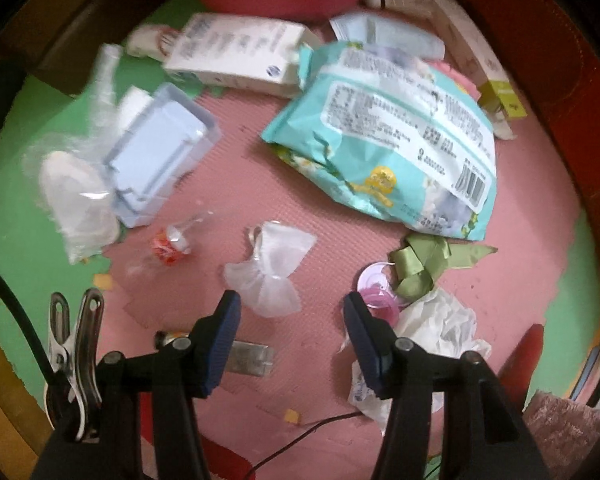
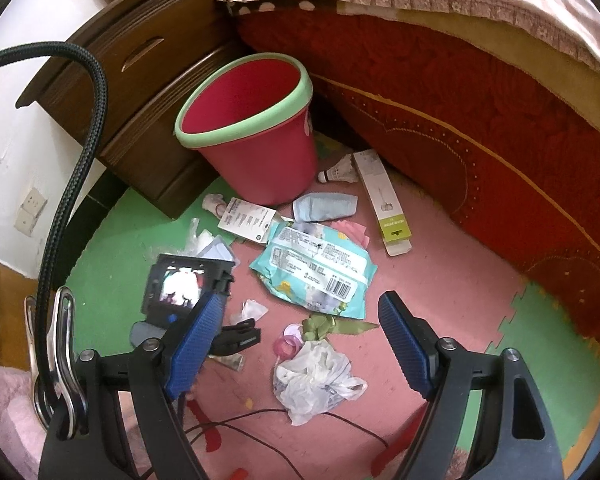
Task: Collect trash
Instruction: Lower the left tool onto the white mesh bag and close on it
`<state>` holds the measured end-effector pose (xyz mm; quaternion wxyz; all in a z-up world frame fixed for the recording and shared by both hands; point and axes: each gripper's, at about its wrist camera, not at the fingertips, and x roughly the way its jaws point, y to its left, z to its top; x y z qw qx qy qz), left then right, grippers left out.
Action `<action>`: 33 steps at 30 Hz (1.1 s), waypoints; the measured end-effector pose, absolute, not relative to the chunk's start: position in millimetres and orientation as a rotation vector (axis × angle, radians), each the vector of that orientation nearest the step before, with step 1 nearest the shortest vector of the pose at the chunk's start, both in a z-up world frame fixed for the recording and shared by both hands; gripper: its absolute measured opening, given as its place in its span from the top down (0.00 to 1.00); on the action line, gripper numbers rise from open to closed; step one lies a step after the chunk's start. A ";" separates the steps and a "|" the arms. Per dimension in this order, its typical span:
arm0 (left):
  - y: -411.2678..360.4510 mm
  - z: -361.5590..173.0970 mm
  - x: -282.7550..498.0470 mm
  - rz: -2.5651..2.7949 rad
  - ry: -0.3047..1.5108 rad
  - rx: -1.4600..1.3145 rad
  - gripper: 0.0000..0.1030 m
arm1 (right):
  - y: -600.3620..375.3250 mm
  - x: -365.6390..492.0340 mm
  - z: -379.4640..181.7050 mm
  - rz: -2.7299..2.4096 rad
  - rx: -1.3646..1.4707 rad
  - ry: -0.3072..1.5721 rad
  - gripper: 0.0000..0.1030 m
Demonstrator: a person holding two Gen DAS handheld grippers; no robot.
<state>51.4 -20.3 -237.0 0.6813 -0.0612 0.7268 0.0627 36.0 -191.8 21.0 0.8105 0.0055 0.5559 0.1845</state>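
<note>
Trash lies scattered on a pink and green foam mat. My left gripper (image 1: 292,312) is open, low over a white mesh pouch (image 1: 272,268). Around it lie a teal wipes pack (image 1: 384,136), a green ribbon (image 1: 424,264), a pink lid (image 1: 376,288), a crumpled white bag (image 1: 440,324), a red candy wrapper (image 1: 168,246) and a blue plastic tray (image 1: 160,152). My right gripper (image 2: 300,344) is open and empty, higher up, above the crumpled white bag (image 2: 316,380). The red bin with a green rim (image 2: 252,128) stands empty at the back. The left gripper's fingertips (image 2: 236,336) show beside the pouch (image 2: 254,310).
A wooden nightstand (image 2: 140,92) stands left of the bin and a red bed base (image 2: 480,128) runs along the right. A long white box (image 2: 382,204), a shuttlecock (image 2: 336,174) and a white carton (image 2: 248,220) lie near the bin. Thin cables (image 2: 260,428) cross the mat.
</note>
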 end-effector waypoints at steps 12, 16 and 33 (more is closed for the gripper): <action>-15.6 -277.5 65.0 0.180 1.668 -0.105 0.44 | -201.7 42.6 5.5 0.361 0.058 1.253 0.20; -14.9 -287.6 68.7 0.196 1.669 -0.088 0.44 | -202.8 42.8 0.7 0.353 0.060 1.271 0.20; -3.7 -329.9 54.1 0.222 1.702 -0.149 0.50 | -202.2 47.9 -17.9 0.317 0.054 1.327 0.20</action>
